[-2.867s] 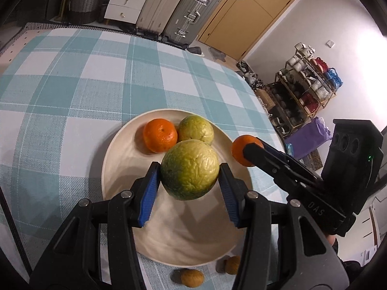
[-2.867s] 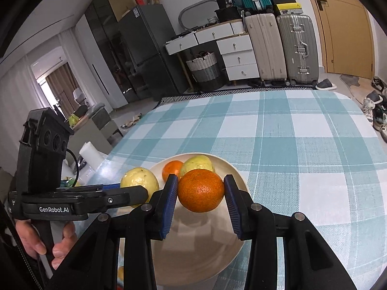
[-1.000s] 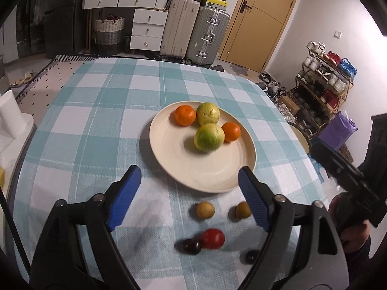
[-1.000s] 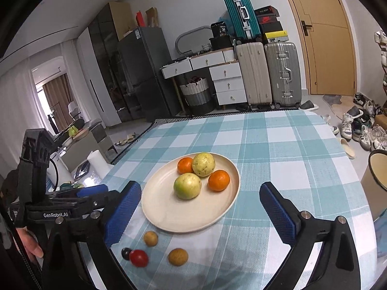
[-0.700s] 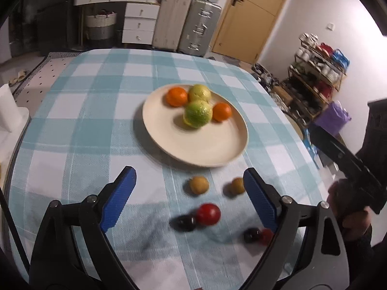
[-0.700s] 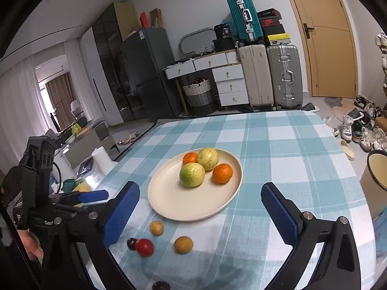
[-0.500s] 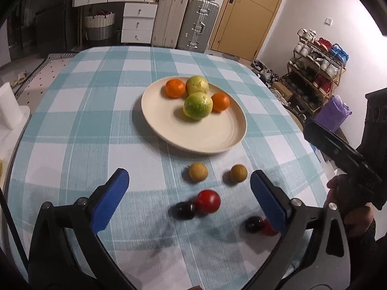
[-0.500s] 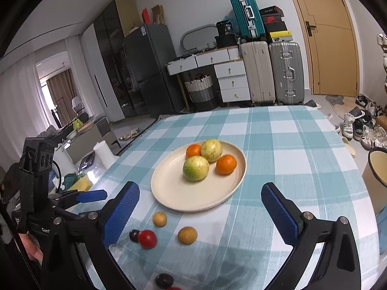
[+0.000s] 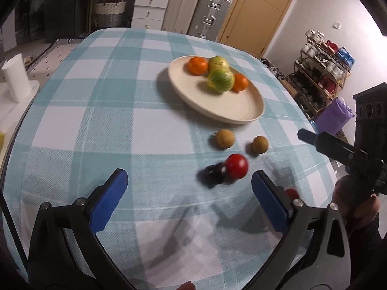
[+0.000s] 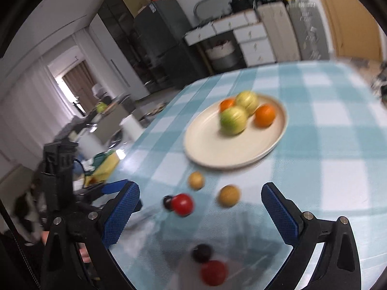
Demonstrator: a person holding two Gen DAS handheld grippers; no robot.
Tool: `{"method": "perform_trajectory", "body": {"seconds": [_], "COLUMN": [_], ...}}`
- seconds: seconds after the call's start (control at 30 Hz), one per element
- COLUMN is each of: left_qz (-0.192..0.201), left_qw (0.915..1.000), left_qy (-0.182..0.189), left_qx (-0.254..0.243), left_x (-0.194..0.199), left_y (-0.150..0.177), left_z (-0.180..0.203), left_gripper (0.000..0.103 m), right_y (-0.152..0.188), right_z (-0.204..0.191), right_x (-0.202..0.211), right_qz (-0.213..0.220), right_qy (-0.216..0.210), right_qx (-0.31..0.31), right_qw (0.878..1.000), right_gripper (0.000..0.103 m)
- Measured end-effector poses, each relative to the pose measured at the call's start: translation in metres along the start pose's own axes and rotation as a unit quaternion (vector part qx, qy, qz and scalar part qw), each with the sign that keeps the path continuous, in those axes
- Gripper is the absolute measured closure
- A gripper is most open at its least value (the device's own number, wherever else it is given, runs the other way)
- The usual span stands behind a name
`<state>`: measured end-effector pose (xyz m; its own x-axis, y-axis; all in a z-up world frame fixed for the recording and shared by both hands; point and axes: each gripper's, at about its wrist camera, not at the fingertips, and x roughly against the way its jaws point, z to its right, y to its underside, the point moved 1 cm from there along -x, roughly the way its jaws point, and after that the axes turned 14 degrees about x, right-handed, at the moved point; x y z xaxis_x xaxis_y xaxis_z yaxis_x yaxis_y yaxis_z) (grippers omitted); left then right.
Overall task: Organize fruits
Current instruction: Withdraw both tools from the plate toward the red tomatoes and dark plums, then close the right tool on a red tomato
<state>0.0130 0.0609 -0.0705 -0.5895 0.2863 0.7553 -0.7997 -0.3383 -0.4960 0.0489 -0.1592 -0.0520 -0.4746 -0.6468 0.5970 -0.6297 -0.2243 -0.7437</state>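
A cream plate (image 9: 244, 111) (image 10: 205, 149) on the checked tablecloth holds two oranges and two green-yellow citrus fruits (image 9: 221, 80) (image 10: 233, 120). In front of it lie two small brown fruits (image 9: 225, 139) (image 10: 229, 195), a red tomato (image 9: 237, 166) (image 10: 182, 204) touching a dark fruit (image 9: 215, 172), and another dark fruit (image 10: 202, 253) beside a second red one (image 10: 214, 275). My left gripper (image 9: 188, 200) is open and empty, near the red tomato. My right gripper (image 10: 200, 220) is open and empty above the small fruits.
The checked tablecloth (image 9: 108, 111) covers a rounded table. A white paper roll (image 9: 17, 77) stands off the left edge. Suitcases, drawers and a door are behind; a shoe rack (image 9: 324, 72) is at the right.
Both grippers let go of their fruit onto the plate, opened wide and pulled back toward the near table edge. The small fruits have come into view in front of them.
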Motion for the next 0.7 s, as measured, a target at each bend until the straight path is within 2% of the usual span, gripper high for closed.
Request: {"method": "perform_trajectory", "body": {"seconds": [0.17, 0.37, 0.5, 0.6, 0.67, 0.7], "left_qz": [-0.001, -0.008, -0.010, -0.010, -0.011, -0.012], "left_qw": [0.9997, 0.9993, 0.9985, 0.9984, 0.9983, 0.9982], "left_qy": [-0.001, -0.003, 0.003, 0.004, 0.005, 0.006], "left_qx": [0.023, 0.038, 0.054, 0.055, 0.056, 0.058], "left_x": [0.004, 0.002, 0.001, -0.001, -0.001, -0.002], "left_y": [-0.001, -0.001, -0.002, -0.002, -0.002, -0.003], "left_z": [-0.022, -0.040, -0.048, -0.052, -0.054, -0.055], "left_gripper": [0.001, 0.001, 0.001, 0.001, 0.001, 0.001], "right_y": [0.005, 0.010, 0.011, 0.013, 0.015, 0.015], "right_z": [-0.013, -0.029, -0.034, -0.037, -0.038, -0.039], "right_x": [-0.019, -0.038, -0.050, -0.059, -0.064, -0.065], "right_qz": [-0.024, -0.052, -0.078, -0.097, -0.107, -0.110], "right_qy": [-0.032, -0.036, -0.033, -0.022, -0.017, -0.013], "right_qx": [-0.005, 0.012, 0.022, 0.035, 0.041, 0.042], "right_qw": [0.999, 0.998, 0.996, 0.994, 0.993, 0.993], "right_gripper": [0.000, 0.001, 0.016, 0.019, 0.033, 0.044]}}
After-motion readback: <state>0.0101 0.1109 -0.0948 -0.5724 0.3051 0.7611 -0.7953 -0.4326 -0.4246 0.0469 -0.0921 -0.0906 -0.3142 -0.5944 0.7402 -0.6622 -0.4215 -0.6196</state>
